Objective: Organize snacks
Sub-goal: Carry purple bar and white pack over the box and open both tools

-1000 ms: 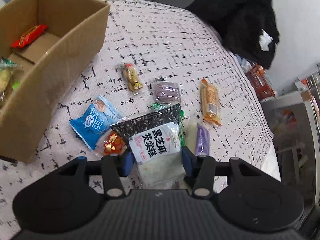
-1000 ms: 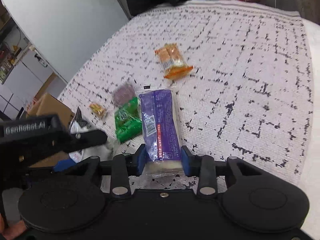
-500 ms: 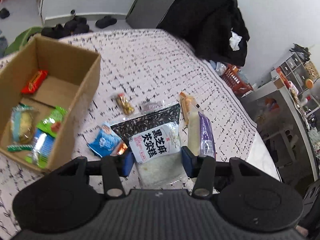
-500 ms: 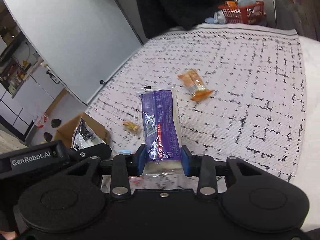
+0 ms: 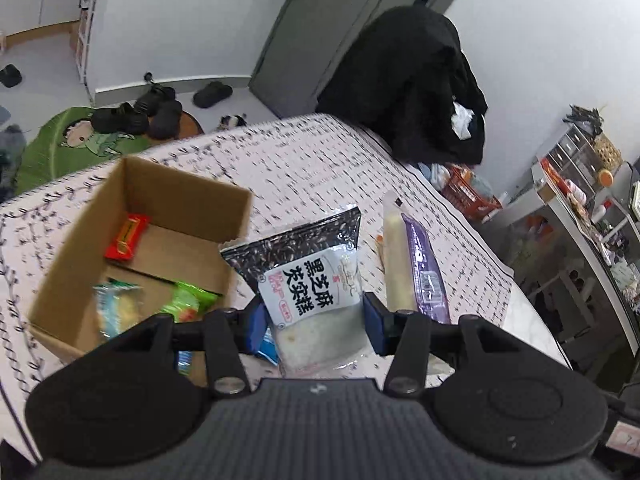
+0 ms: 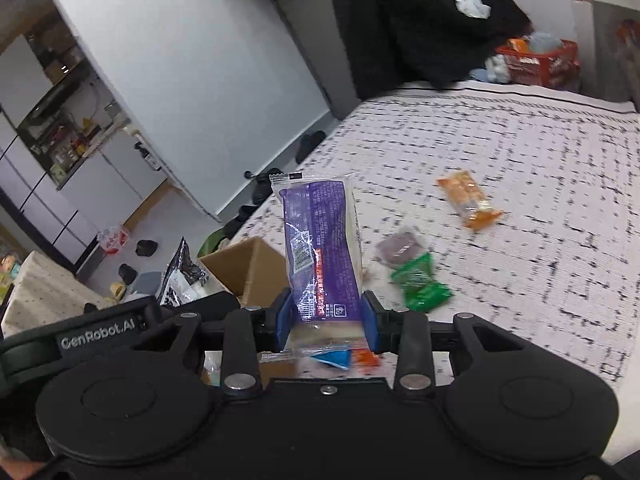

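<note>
The left claw [image 5: 314, 322] gripped a black sesame snack bag [image 5: 308, 276] above the tabletop [image 6: 520, 152]; the right claw [image 6: 325, 316] gripped a purple packet [image 6: 320, 248] beside the cardboard box [image 5: 176, 208].

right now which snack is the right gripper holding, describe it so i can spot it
Start at the bed with the black-flecked white cover, then find the cardboard box near its edge. Just above that box, the right gripper holds a long purple packet upright. Unlike the green, orange and dull purple snacks lying flat on the cover, it is lifted and has a clear edge showing a pale bar.
</note>
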{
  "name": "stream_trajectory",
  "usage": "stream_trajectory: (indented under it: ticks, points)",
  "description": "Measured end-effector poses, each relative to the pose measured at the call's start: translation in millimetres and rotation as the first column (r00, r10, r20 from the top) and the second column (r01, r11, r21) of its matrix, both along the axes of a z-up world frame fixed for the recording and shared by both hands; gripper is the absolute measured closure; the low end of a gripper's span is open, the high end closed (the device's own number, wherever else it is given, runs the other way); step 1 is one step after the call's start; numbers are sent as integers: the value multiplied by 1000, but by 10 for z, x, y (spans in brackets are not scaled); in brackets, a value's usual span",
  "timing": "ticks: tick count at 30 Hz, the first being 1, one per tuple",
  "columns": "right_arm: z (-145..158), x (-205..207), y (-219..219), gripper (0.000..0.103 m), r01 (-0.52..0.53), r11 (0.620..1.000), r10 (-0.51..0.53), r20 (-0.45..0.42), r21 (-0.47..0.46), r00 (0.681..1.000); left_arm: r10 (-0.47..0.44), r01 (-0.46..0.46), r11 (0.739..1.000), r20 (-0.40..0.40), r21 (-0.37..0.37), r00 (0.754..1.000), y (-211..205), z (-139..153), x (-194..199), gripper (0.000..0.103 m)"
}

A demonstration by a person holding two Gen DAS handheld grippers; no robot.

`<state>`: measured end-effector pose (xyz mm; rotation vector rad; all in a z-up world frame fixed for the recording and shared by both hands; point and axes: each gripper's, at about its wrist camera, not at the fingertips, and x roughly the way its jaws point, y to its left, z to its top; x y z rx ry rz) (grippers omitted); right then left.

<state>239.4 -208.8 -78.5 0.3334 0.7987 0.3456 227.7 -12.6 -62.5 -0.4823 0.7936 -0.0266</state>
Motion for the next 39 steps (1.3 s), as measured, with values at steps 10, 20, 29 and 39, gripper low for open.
stream_trajectory:
  ticks: [10,20,29,39]
  points:
    - [58,-53,406,68,-35,999,36,5,-28,999,47,-47,999,21,-13,999,456,41,-60,54]
    - [95,-13,719,68,-51,998,51,18,-46,999,56,-56,998,21,-18,998,794,-128,-95,54]
    - [57,82,1030,68,-101,994,102,18,-40,995,69,-67,997,43,-49,997,1098,-318,-38,54]
    - [-122,265,1196,68,-116,993,115,-26,-31,993,80,-77,995,32,-65,996,1198,-473,64,49]
